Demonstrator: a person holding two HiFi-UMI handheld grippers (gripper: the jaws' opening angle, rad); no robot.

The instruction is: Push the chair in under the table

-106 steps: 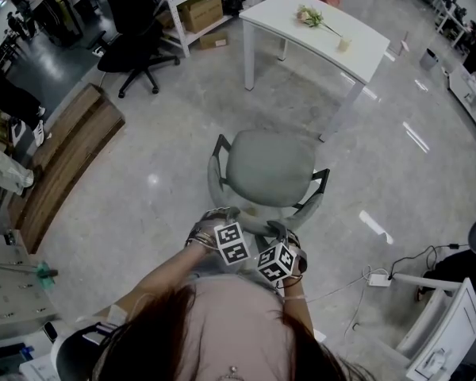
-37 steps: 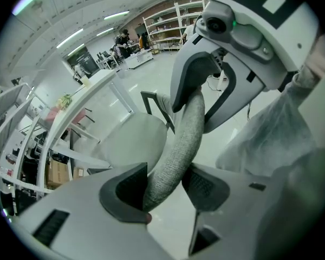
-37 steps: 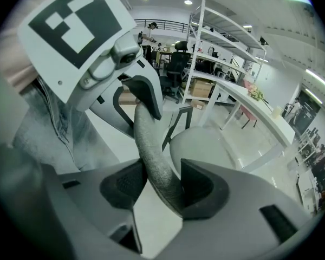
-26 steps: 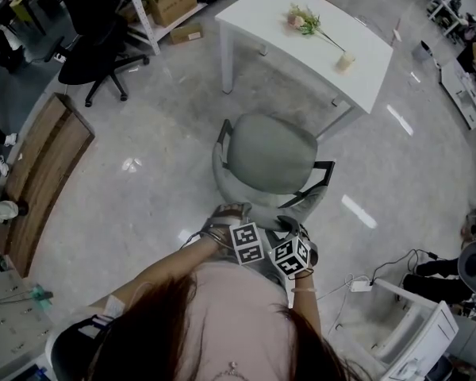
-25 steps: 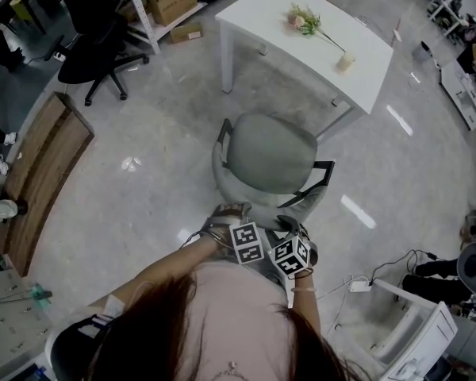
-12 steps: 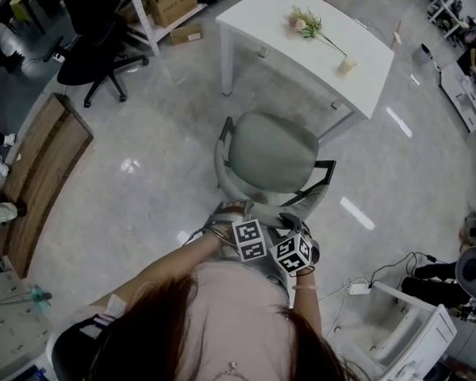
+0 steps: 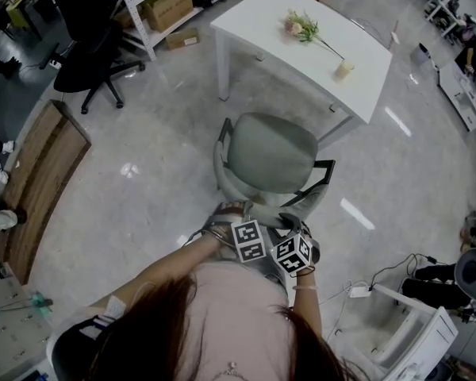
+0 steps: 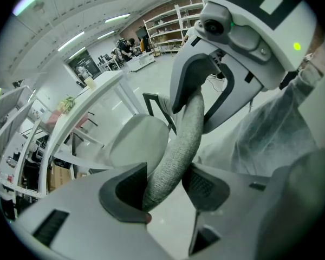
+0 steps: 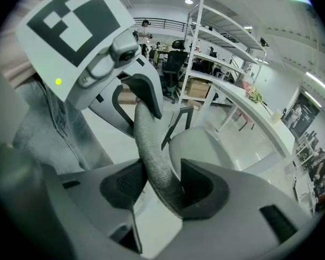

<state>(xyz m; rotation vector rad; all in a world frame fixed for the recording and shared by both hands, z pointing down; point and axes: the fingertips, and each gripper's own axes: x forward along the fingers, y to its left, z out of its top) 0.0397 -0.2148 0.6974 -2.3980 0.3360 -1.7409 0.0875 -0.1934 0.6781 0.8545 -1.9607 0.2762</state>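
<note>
The grey chair [image 7: 271, 151] stands on the floor [image 7: 143, 157] just before the white worktop [image 7: 301, 54], its seat toward the worktop and not yet beneath it; a flower sprig [image 7: 300, 27] lies on the worktop, a small pale cup [image 7: 344, 68] near its edge; the left claw [image 8: 165, 191] pinches the fabric-covered top rim of the chair's back, which runs up between its pads; the right claw [image 9: 161, 188] pinches the same rim just beside it, close to the person's chest.
</note>
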